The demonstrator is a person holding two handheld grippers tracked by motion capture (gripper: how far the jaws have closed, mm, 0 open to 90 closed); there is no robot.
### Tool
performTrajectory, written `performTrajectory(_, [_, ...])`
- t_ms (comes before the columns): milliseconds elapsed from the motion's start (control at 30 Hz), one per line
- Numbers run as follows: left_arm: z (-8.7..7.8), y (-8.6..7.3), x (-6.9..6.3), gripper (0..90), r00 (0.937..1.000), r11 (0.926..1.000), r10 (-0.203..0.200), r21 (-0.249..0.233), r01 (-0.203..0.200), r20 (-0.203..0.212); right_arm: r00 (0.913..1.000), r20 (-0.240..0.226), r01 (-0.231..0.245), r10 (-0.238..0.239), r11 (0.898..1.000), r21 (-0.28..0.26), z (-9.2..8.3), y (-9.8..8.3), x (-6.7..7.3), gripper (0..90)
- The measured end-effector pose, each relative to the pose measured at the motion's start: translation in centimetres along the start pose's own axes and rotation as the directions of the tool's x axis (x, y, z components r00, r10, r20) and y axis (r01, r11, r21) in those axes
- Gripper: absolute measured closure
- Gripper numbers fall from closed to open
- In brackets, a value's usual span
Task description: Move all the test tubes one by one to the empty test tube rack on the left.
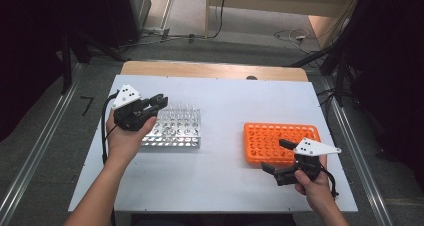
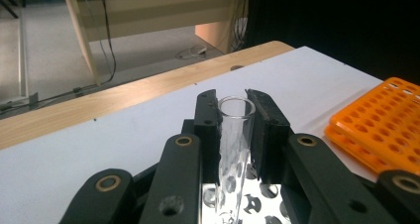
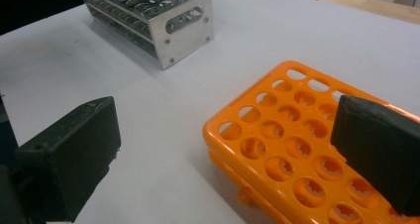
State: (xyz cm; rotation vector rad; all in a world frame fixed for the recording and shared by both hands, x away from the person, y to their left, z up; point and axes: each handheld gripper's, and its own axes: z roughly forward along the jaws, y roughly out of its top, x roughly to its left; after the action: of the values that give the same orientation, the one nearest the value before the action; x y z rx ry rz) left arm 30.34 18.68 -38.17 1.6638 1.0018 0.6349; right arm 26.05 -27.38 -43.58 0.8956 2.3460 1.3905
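left hand-held gripper [image 2: 233, 116] is clamped on a glass tube [image 2: 234, 135] over the metal rack [image 1: 176, 128]; right hand-held gripper [image 1: 281, 158] gapes empty by the orange rack [image 1: 280, 138]. a tilted carry could slip or crack the tube.

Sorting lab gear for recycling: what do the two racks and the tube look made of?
Silver rack: likely aluminium, brushed and reflective, with screwed plates. Orange rack: moulded plastic, slightly glossy. Clear tube between the left tongs: see-through, glass or clear plastic.
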Motion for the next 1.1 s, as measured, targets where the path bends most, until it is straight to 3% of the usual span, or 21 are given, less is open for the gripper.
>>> performTrajectory(733, [3.5,-0.8,2.5,76.4,0.9966,0.9989,-0.043,0.015,0.045,-0.070,0.9994,0.025,-0.022,0.022,1.000,0.003,-0.1,-0.3,-0.8,0.0])
performTrajectory(1100, [4.4,-1.6,2.7,76.4,0.9963,0.9976,-0.033,0.057,0.038,-0.080,0.9994,0.024,-0.023,0.023,1.000,0.002,0.0,-0.4,-0.9,0.0])
